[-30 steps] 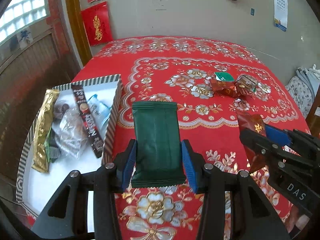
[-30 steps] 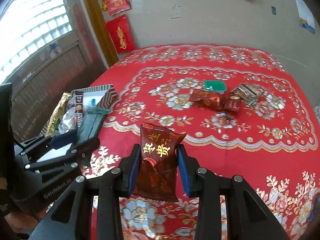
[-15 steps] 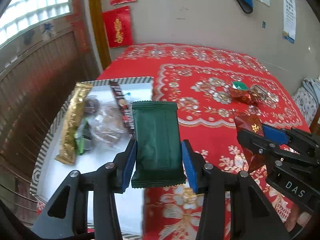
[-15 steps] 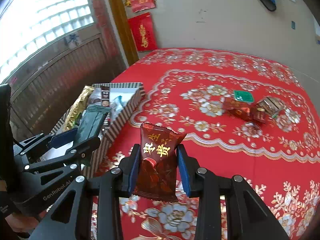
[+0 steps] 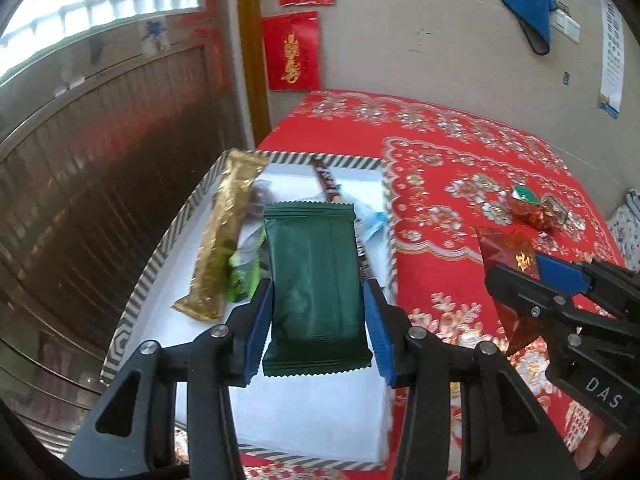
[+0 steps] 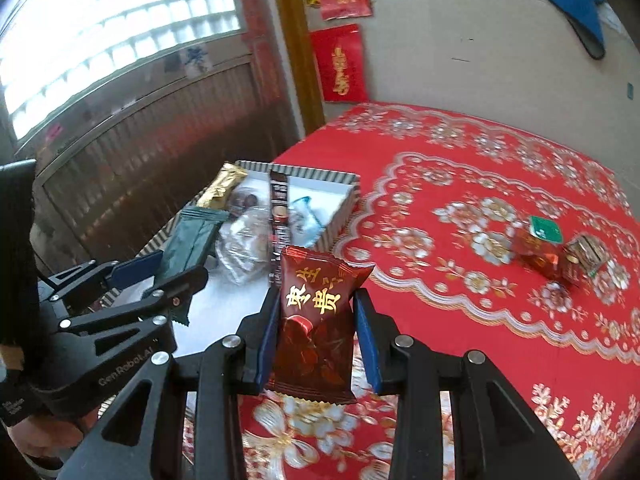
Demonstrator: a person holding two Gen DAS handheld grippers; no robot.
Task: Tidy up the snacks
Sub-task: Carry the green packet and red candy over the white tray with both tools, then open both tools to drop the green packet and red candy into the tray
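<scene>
My left gripper (image 5: 316,332) is shut on a dark green snack packet (image 5: 314,284) and holds it above the white box with a striped rim (image 5: 160,256). The box holds a gold bar (image 5: 224,236), a long dark stick packet (image 5: 332,184), a light green wrapper (image 5: 242,276) and clear bags. My right gripper (image 6: 316,340) is shut on a dark red packet with gold characters (image 6: 316,320), just right of the box over the red tablecloth. In the right wrist view the left gripper (image 6: 160,276) with the green packet (image 6: 192,240) hangs over the box (image 6: 340,208).
A small pile of snacks lies far right on the cloth: a red packet (image 6: 536,256), a green-topped piece (image 6: 546,230) and a brown one (image 6: 586,254). The table edge runs along the box's left side, with a wooden wall panel (image 5: 100,168) beyond.
Both grippers have travelled left with their packets. The green packet has gone from over the red cloth to over the box. The right gripper now sits beside the box's right wall.
</scene>
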